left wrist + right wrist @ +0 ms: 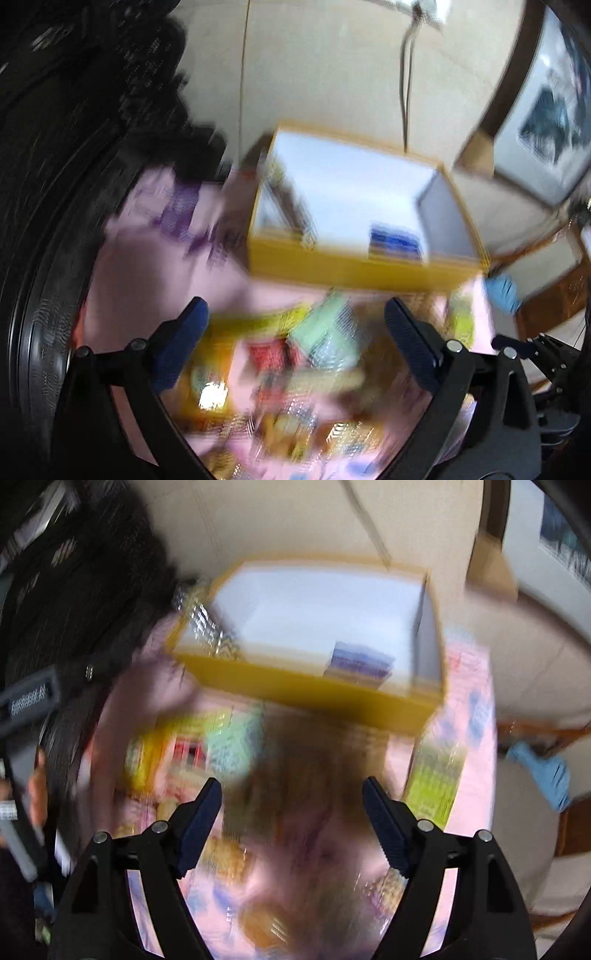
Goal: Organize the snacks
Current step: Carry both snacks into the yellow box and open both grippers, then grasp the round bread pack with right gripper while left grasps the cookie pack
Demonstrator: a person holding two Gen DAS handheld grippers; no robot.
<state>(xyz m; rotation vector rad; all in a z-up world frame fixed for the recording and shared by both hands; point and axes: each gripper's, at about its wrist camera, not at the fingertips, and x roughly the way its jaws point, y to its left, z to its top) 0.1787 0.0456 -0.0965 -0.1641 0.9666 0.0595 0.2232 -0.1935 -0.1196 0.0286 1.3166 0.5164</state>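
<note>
Both views are motion-blurred. A yellow box [354, 266] with a white inside stands on a pink cloth [147, 266]; a blue-purple packet [395, 242] lies in its near right corner. Loose snack packets [325, 336] in green, red and yellow lie in front of the box. My left gripper [295, 332] is open and empty above them. In the right wrist view the same box [314, 690] holds the blue-purple packet [358, 661] and a shiny packet [207, 627] at its left end. My right gripper [291, 805] is open and empty over blurred snacks [221, 746].
A lime-green packet [436, 782] lies right of the right gripper. A blue glove [543, 771] lies on the floor at right. A dark mass [55, 147] fills the left side. A framed picture [546, 122] leans at the far right.
</note>
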